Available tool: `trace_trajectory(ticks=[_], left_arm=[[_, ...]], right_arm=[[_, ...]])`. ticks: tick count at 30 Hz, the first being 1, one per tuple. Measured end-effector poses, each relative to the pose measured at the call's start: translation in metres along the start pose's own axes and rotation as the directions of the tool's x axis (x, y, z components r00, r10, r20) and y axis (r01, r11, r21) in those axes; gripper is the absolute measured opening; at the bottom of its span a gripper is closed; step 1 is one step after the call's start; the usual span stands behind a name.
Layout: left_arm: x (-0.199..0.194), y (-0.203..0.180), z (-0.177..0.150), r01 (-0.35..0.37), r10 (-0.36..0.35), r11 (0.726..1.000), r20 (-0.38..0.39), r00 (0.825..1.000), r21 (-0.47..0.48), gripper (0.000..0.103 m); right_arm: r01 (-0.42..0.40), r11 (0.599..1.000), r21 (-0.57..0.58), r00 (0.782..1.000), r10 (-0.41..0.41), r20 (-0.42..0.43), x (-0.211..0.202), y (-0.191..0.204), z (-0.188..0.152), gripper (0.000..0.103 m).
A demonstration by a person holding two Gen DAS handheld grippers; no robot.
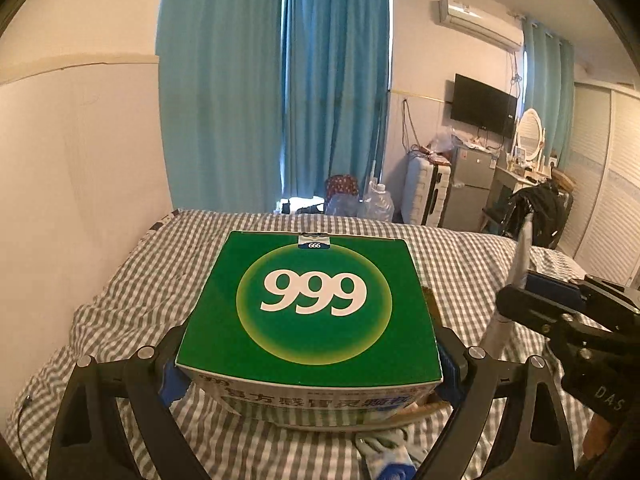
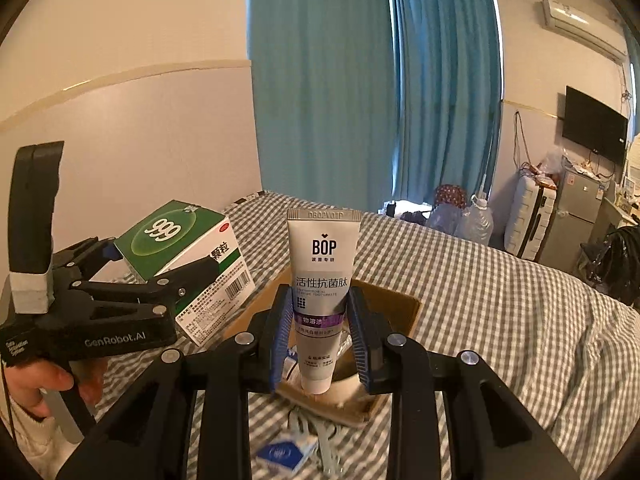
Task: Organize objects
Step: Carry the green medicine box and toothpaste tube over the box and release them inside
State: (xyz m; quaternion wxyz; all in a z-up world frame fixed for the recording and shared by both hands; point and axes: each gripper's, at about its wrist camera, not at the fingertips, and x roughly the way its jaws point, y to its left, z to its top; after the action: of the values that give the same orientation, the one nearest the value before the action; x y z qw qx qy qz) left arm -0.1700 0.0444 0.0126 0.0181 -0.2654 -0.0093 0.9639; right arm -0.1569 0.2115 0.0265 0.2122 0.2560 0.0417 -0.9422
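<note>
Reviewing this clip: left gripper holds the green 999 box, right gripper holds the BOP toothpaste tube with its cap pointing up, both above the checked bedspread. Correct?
Not quite. The BOP toothpaste tube is held cap down, crimped end up, as the right wrist view shows. The rest holds: the right gripper grips it, the left gripper holds the green 999 box, both above the checked bedspread.

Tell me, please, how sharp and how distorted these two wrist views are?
Left wrist view: strong fisheye bending, dark corners; green box sharp, the toothpaste tube beside it smeared. Right wrist view: same bending; tube print crisp, cardboard box below slightly soft.
</note>
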Motion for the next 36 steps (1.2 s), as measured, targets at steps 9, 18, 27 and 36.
trace_trajectory(ticks=[9, 18, 27, 36], left_arm=[[0.084, -0.011, -0.015, 0.022, -0.020, 1.000, -0.104, 0.994, 0.011, 0.095], [0.130, -0.015, -0.040, 0.054, -0.047, 0.998, -0.142, 0.989, 0.044, 0.095], [0.132, -0.023, -0.047, 0.060, -0.049, 0.996, -0.166, 0.985, 0.065, 0.096], [0.076, -0.026, -0.021, -0.004, 0.012, 0.997, -0.107, 0.994, 0.076, 0.103]], right_arm=[[-0.035, 0.997, 0.075, 0.997, 0.040, -0.063, 0.086, -0.032, 0.010, 0.027], [-0.027, 0.990, 0.136, 0.987, 0.048, -0.153, 0.154, -0.061, -0.013, 0.028], [-0.004, 0.988, 0.156, 0.981, 0.034, -0.193, 0.169, -0.070, -0.034, 0.028], [0.034, 0.987, 0.159, 0.992, -0.014, -0.125, 0.113, -0.074, -0.002, 0.059]])
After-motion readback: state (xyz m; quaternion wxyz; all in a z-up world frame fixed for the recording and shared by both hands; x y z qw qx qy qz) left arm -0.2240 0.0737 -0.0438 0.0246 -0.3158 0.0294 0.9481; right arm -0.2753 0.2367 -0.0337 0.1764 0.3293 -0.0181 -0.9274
